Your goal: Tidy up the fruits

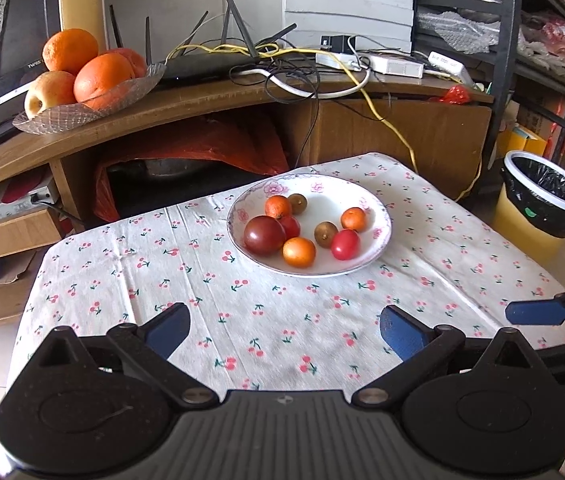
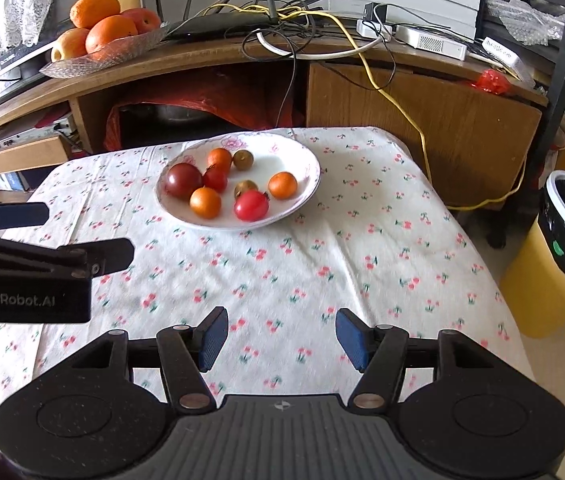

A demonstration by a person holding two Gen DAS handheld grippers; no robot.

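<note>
Here, both hand-held grippers hover over a table draped in a white cloth printed with small red cherries, and neither holds anything. The left gripper, seen at the bottom of the left wrist view, has its blue-padded fingers set wide apart with only cloth between them. The right gripper, at the bottom of the right wrist view, likewise stands with jaws apart and empty, though set narrower than the left.

The task's things lie together in a shallow white ceramic plate with a pink floral rim, resting on the cloth at mid-frame, above and ahead of both grippers and well apart from each. It carries a large dark-red tomato, a smaller bright-red tomato, small round orange fruits and two brownish round fruits; their kind is hard to tell at this size, possibly longans.

In the right wrist view the plate sits above and slightly left of the open jaws, with the bright-red tomato on its near edge. In the left wrist view it sits almost straight above the jaws. Neither hand looks clearly nearer. The fruits are roundish, so no long axis governs the approach.

A glass dish of large oranges and an apple stands on the wooden shelf in the upper left, a likely but unconfirmed destination.
</note>
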